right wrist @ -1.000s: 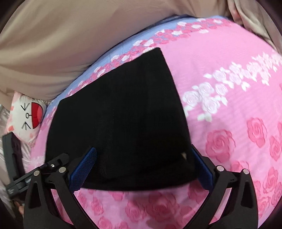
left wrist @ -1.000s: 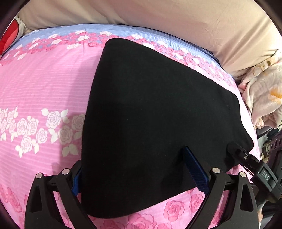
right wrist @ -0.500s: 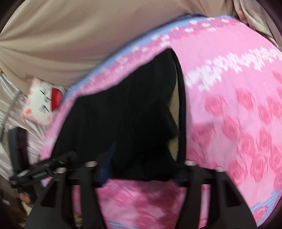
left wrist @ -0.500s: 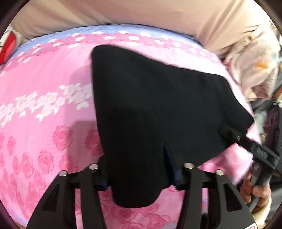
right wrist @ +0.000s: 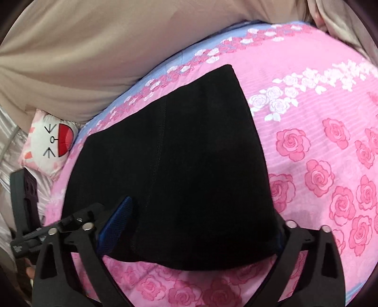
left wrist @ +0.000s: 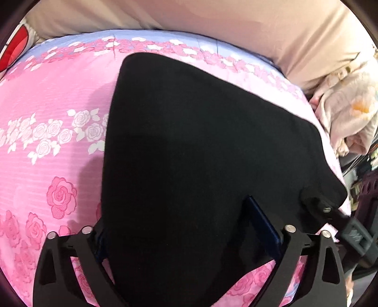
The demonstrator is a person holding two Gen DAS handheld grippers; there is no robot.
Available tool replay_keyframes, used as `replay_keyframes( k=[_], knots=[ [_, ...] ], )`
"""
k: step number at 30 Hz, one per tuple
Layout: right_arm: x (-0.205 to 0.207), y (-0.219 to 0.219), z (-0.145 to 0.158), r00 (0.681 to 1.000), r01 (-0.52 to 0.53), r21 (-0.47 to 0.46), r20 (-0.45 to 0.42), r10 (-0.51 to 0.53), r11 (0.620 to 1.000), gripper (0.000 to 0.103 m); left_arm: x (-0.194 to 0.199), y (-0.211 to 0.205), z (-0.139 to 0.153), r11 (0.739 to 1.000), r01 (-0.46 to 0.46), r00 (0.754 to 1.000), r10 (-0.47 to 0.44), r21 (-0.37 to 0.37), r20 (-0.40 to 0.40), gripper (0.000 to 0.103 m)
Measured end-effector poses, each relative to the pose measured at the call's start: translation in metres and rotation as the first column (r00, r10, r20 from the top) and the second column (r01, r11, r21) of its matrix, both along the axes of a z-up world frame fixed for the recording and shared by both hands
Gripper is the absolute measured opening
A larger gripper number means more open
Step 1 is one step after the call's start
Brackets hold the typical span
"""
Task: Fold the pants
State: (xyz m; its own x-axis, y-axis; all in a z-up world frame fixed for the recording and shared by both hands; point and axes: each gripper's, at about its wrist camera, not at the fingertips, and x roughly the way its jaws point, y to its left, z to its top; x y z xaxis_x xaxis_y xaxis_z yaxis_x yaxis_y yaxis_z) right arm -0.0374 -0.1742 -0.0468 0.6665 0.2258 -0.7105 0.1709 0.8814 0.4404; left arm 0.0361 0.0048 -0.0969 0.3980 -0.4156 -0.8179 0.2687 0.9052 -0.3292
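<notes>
The black pants point(left wrist: 200, 151) are lying folded into a flat, compact shape on the bed, spread over the pink rose-print sheet point(left wrist: 54, 113), with their far edge reaching toward the blue band of the sheet near the beige bedding point(left wrist: 212, 21) behind.

The left gripper point(left wrist: 189, 226) is hanging over the near edge of the pants, its jaws opening and standing wide; the fabric is lying between the two fingers, but the blue pads point(left wrist: 264, 222) are not pressing on it. From this side the other tool is showing at the right corner of the garment.

The right gripper point(right wrist: 196, 226) is sitting over the opposite near edge, its jaws closing yet still wide apart; the cloth is lying between them and I am seeing no pinch on it, the blue pad point(right wrist: 115, 224) standing clear on the fabric's surface. A seam is running up the pants in this view.

A white cushion with a red cartoon mouth point(right wrist: 52, 144) is resting off the far left corner of the bed, and a pale floral bundle of cloth point(left wrist: 349, 118) is lying beyond the right side
</notes>
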Motion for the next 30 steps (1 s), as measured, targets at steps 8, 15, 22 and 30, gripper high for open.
replay_keyframes(
  k=[8, 15, 22, 30],
  knots=[
    [-0.007, -0.005, 0.007, 0.999, -0.032, 0.125, 0.039, 0.027, 0.992, 0.049, -0.011, 0.01, 0.026, 0.999, 0.01, 1.0, -0.008, -0.045, 0.03, 0.04],
    [-0.03, -0.001, 0.073, 0.982, -0.097, 0.102, 0.173, 0.079, 0.99, 0.046, -0.037, 0.016, 0.103, 0.996, 0.046, 0.987, -0.033, -0.077, 0.159, 0.038],
    [-0.046, 0.016, 0.18, 0.892, -0.15, -0.049, 0.423, 0.156, 0.988, 0.044, -0.061, 0.028, 0.204, 0.99, 0.094, 0.921, -0.048, -0.101, 0.386, 0.036],
    [-0.006, 0.026, 0.28, 0.724, -0.103, -0.194, 0.658, 0.207, 0.976, 0.044, -0.044, 0.023, 0.305, 0.992, 0.078, 0.753, 0.008, -0.102, 0.658, 0.036]
  ],
)
